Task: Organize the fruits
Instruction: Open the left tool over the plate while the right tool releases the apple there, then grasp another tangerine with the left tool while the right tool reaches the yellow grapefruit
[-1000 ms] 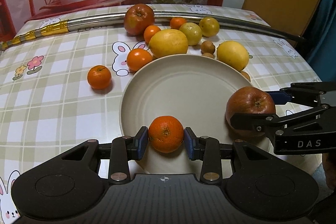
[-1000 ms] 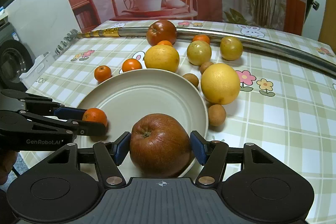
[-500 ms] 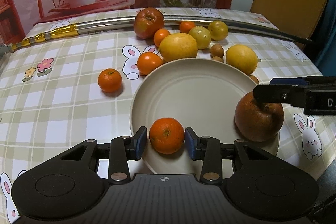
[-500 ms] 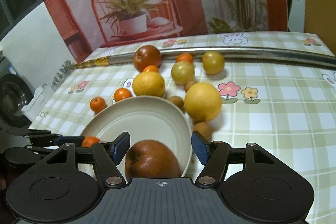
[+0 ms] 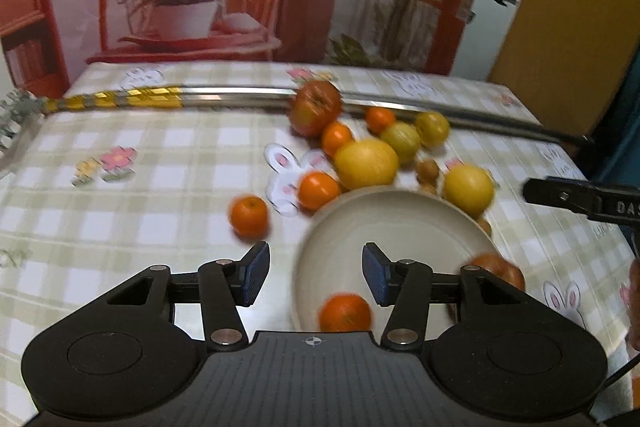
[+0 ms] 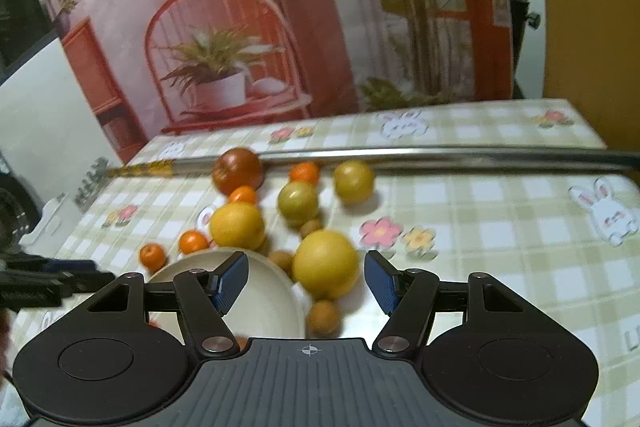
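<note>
Cream plate (image 5: pixel 400 219) holds a mandarin (image 5: pixel 345 313) and red apple (image 5: pixel 498 267). Left gripper (image 5: pixel 316 275) and right gripper (image 6: pixel 306 281) both gape wide, empty, raised above table.

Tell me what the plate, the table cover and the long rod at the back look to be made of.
Plate: probably glazed ceramic or melamine; smooth cream surface with a soft sheen.
Table cover: likely wipeable vinyl or oilcloth; printed checks, bunnies and flowers, lying flat with a slight gloss.
Rod: metal by its bright silvery reflections, with a gold patterned section near one end.
</note>
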The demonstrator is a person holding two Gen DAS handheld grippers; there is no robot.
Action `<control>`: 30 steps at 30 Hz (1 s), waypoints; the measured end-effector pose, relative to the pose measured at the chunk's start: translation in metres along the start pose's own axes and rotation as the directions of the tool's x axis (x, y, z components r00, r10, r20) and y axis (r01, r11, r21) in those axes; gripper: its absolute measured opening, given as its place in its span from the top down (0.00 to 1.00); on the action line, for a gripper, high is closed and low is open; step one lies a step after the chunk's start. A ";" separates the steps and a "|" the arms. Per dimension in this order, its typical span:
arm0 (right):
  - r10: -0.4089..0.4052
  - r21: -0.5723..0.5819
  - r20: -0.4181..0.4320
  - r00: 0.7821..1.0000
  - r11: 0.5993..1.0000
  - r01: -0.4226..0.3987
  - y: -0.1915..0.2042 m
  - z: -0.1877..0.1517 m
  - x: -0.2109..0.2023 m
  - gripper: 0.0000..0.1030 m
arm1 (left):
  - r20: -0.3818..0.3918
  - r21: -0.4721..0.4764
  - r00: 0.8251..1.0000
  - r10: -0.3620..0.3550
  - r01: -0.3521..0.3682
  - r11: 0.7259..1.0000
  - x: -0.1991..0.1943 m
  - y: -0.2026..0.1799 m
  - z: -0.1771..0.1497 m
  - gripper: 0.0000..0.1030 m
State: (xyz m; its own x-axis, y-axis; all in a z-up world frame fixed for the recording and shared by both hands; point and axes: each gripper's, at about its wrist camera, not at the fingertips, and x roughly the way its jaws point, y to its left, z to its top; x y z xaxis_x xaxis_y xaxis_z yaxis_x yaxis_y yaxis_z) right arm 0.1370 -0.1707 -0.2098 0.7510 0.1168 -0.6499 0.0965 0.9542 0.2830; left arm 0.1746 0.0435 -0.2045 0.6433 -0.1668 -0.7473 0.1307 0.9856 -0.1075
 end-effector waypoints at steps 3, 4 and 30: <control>-0.021 0.002 0.021 1.000 1.000 0.021 -0.006 0.012 -0.001 0.41 | -0.001 -0.040 1.000 0.027 -0.027 0.999 -0.005 0.018 0.021 0.50; -0.026 0.002 0.028 0.999 1.000 0.026 -0.007 0.016 -0.001 0.41 | 0.001 -0.061 1.000 0.031 -0.031 0.998 -0.007 0.026 0.028 0.52; -0.088 0.073 -0.015 0.996 0.993 0.089 -0.037 0.025 0.023 0.41 | -0.170 -0.046 0.985 0.021 -0.029 0.999 0.091 0.052 0.036 0.52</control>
State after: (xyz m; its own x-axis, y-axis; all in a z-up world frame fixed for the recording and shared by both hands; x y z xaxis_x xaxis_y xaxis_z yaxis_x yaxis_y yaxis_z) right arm 0.1666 -0.2097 -0.2175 0.7294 0.0365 -0.6831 0.2105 0.9382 0.2749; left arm 0.2676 0.0788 -0.2547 0.5082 -0.1389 -0.8500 0.0770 0.9903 -0.1157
